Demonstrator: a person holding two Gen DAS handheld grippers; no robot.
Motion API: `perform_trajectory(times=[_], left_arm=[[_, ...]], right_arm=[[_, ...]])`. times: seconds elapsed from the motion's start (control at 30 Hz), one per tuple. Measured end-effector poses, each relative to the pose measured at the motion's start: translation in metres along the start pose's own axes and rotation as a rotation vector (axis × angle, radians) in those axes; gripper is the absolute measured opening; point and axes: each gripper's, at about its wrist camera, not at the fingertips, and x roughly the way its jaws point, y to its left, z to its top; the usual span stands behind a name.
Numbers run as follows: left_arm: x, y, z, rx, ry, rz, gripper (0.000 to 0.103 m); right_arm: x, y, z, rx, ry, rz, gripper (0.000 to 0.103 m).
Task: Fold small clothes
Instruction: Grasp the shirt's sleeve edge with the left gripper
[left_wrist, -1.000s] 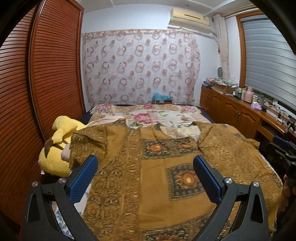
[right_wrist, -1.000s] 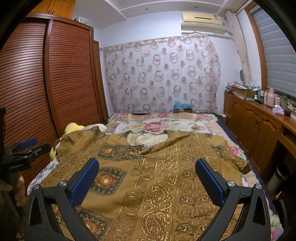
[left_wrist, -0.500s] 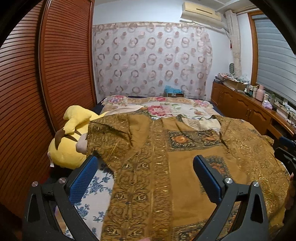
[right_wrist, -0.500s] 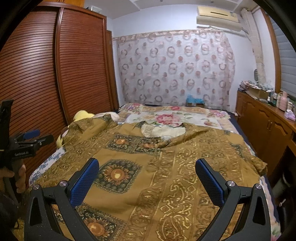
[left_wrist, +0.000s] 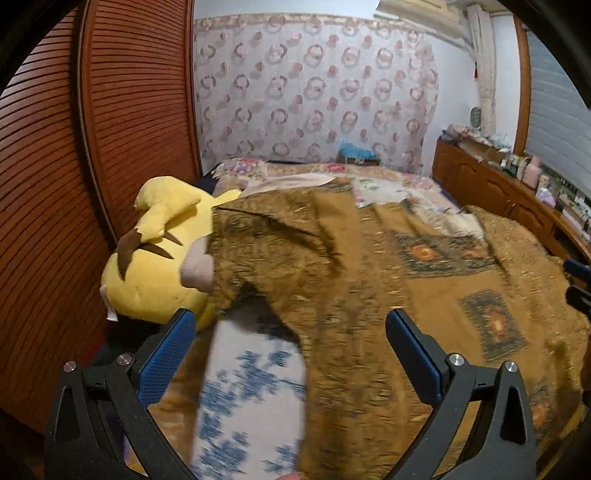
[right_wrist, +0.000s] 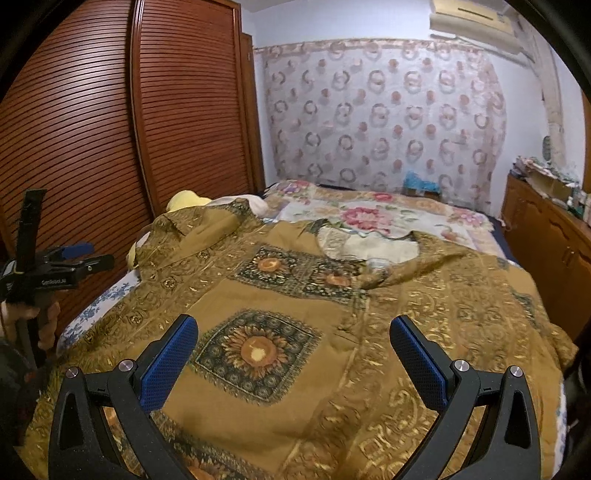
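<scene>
A yellow plush toy (left_wrist: 162, 266) blocks the bed's (left_wrist: 255, 410) left edge, against the wardrobe doors (left_wrist: 136, 110). The wooden cabinet (right_wrist: 546, 236) hems the right side.

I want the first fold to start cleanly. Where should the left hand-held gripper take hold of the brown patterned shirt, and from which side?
Probably the sleeve end of the brown patterned shirt, coming from the left: it lies beside the yellow plush toy, nearest the open left hand-held gripper.
</scene>
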Motion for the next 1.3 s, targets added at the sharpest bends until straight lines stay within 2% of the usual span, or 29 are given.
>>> perform_trajectory(times=[0.13, 0.23, 0.3, 0.47, 0.7, 0.73, 0.77, 0.83, 0.93, 1.0, 1.07, 1.13, 1.3], left_arm=[[0.021, 0.016, 0.006, 0.018, 0.040, 0.029, 0.103], [0.035, 0.026, 0.010, 0.014, 0.067, 0.000, 0.103], [0.043, 0.030, 0.012, 0.015, 0.080, -0.008, 0.098], [0.060, 0.034, 0.011, 0.046, 0.140, -0.007, 0.078], [0.070, 0.044, 0.003, 0.064, 0.189, -0.004, 0.062], [0.072, 0.046, 0.003, 0.063, 0.194, -0.001, 0.055], [0.074, 0.047, 0.004, 0.061, 0.196, -0.005, 0.043], [0.079, 0.049, 0.007, 0.056, 0.199, -0.007, 0.035], [0.081, 0.043, 0.012, 0.097, 0.181, 0.019, 0.030], [0.080, 0.040, 0.016, 0.117, 0.168, 0.030, 0.022], [0.079, 0.037, 0.020, 0.131, 0.154, 0.033, 0.009], [0.071, 0.034, 0.025, 0.126, 0.125, 0.024, 0.004], [0.037, 0.010, 0.051, 0.131, 0.015, -0.043, 0.003]], right_arm=[[0.019, -0.008, 0.010, -0.008, 0.024, 0.026, 0.103], [0.032, -0.012, 0.018, -0.009, 0.039, 0.039, 0.103], [0.037, -0.014, 0.021, -0.004, 0.044, 0.053, 0.103], [0.042, -0.011, 0.022, -0.008, 0.044, 0.070, 0.103], [0.046, -0.007, 0.016, -0.033, 0.062, 0.075, 0.103], [0.048, -0.005, 0.016, -0.034, 0.064, 0.078, 0.103], [0.049, -0.004, 0.016, -0.034, 0.066, 0.079, 0.103], [0.050, -0.002, 0.015, -0.033, 0.070, 0.083, 0.103], [0.046, -0.002, 0.013, -0.030, 0.063, 0.083, 0.103], [0.043, -0.003, 0.011, -0.022, 0.058, 0.085, 0.103], [0.040, -0.004, 0.008, -0.019, 0.060, 0.085, 0.103], [0.039, -0.005, 0.006, -0.020, 0.061, 0.079, 0.103], [0.032, -0.009, 0.004, -0.003, 0.053, 0.071, 0.103]])
